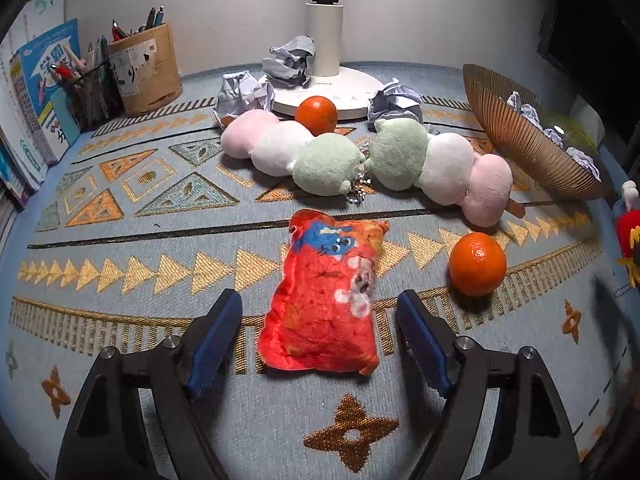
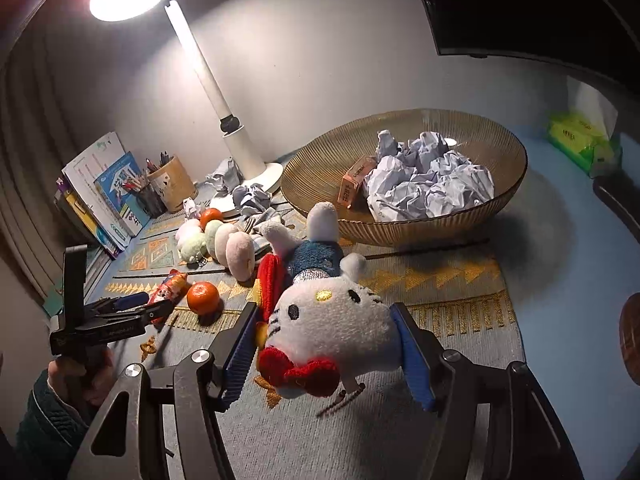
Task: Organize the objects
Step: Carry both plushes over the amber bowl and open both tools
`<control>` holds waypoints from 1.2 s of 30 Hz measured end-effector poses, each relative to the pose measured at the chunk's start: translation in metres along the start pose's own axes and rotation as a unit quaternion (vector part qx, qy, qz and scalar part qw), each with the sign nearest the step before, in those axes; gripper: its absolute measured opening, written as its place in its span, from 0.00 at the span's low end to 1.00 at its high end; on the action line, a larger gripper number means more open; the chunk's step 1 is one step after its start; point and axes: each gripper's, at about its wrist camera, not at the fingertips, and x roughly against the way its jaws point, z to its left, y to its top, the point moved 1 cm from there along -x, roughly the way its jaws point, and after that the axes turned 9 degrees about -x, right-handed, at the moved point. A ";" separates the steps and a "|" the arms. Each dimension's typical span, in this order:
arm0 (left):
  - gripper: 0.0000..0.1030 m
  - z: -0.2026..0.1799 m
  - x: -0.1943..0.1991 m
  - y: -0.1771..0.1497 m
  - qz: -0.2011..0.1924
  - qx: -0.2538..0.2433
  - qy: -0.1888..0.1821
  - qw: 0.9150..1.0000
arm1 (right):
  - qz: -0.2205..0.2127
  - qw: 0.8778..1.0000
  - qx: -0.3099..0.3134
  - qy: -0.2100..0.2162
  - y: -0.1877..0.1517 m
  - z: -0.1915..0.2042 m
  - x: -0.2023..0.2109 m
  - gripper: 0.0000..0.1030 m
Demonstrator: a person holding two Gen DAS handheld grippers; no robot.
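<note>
Red plush pouch: flat soft red fabric pouch printed with a blue cartoon figure, lying on the patterned woven mat that covers the desk, between the two blue-padded fingers of the left gripper.
Left gripper: jaws apart; neither pad touches the pouch, a gap shows on both sides. In the right wrist view it appears at the left edge, held in a hand with a dark sleeve.
White cat plush toy: white head with a red bow, blue body, red cape; its head sits between the fingers of the right gripper, body pointing away toward the bowl.
Right gripper: jaws clamped on the toy's head, both blue pads pressed into the plush.
Ribbed amber glass bowl: stands on the desk beyond the toy, holding crumpled white paper balls and a small orange box.
Oranges: one round orange fruit lies on the mat just right of the pouch; a second sits near the lamp base.
Two dango-style plush skewers: pink, white and green balls in two rows, lying across the mat behind the pouch, green ends facing each other.
White desk lamp: lit, its round base at the back with crumpled paper around it.
Back left corner: round wooden pen holder, a black mesh pen cup, and upright books.
</note>
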 end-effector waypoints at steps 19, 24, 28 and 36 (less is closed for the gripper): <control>0.24 -0.091 0.053 0.117 -0.141 -0.062 -0.073 0.985 | -0.101 0.994 -0.010 -0.044 0.084 -0.002 0.042 0.62; 0.24 -0.133 0.024 0.163 -0.138 -0.075 -0.103 0.982 | -0.116 0.989 -0.047 -0.078 0.137 -0.012 0.021 0.62; 0.24 -0.160 0.006 0.175 -0.146 -0.100 -0.084 0.981 | -0.108 0.988 -0.065 -0.085 0.162 -0.023 -0.001 0.62; 0.48 -0.167 -0.013 0.164 -0.124 -0.120 -0.098 0.980 | -0.076 0.989 -0.086 -0.090 0.165 -0.041 -0.029 0.78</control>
